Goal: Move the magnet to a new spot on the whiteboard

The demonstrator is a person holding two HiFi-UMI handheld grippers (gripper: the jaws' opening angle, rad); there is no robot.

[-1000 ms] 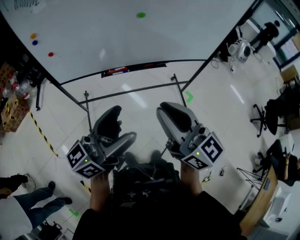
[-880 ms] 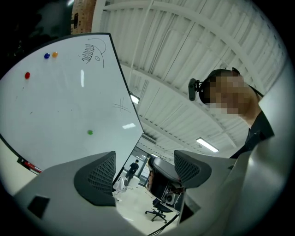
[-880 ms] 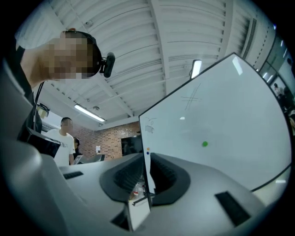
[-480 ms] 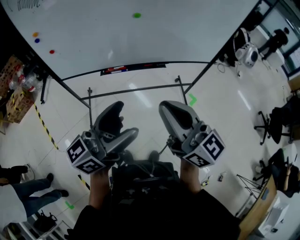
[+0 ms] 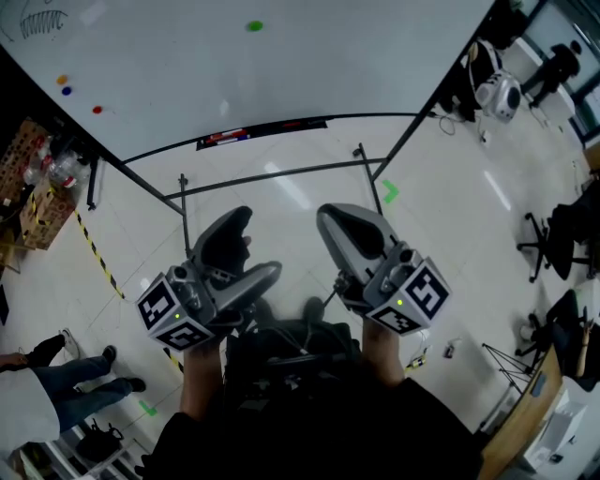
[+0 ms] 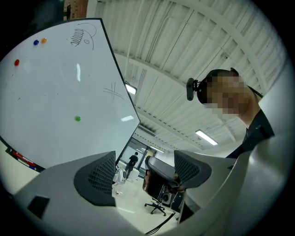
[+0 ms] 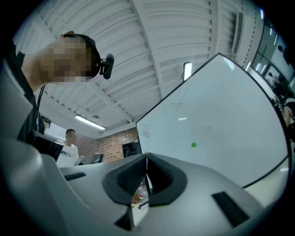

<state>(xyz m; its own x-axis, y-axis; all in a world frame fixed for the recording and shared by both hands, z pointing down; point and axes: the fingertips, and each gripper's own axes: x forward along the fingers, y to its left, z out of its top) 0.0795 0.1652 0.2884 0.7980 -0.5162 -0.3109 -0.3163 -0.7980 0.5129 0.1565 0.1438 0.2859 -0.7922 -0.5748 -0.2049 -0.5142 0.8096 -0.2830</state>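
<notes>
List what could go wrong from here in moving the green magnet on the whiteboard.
1. The right tool has just closed its jaws, with nothing between them. Unless it reopens, it may knock the green magnet along or off the whiteboard rather than grip it.
2. The magnet is far from the tool, and the stand's crossbar lies low between the person and the board, so stepping closer could mean a trip.
</notes>
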